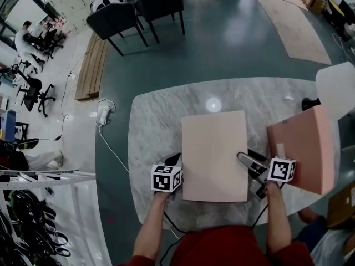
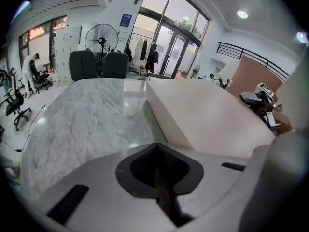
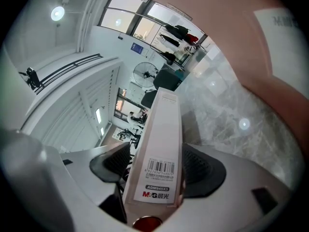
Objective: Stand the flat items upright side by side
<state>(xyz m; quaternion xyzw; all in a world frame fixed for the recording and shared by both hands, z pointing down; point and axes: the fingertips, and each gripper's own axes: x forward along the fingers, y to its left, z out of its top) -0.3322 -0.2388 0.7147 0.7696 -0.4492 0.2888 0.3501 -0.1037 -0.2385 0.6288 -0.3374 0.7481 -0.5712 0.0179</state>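
Note:
A pale beige flat box [image 1: 214, 155] lies in the middle of the round marble table [image 1: 155, 126]. My right gripper [image 1: 245, 160] is shut on its right edge; in the right gripper view the box's narrow barcode side [image 3: 161, 144] sits between the pads. A pinker flat box [image 1: 304, 148] stands tilted at the table's right, just beyond my right hand, and fills the top right of the right gripper view [image 3: 251, 37]. My left gripper [image 1: 176, 160] rests by the beige box's near left corner. Its jaws [image 2: 157, 166] are shut with nothing in them, and the beige box [image 2: 207, 117] lies to their right.
Two dark chairs [image 1: 136, 10] stand on the floor beyond the table. A white rounded object [image 1: 338, 85] and a small dark thing [image 1: 308, 102] sit at the table's far right. A cardboard box [image 1: 341, 204] is beside the table at the lower right. A bright ceiling-light reflection [image 1: 213, 105] shows on the marble.

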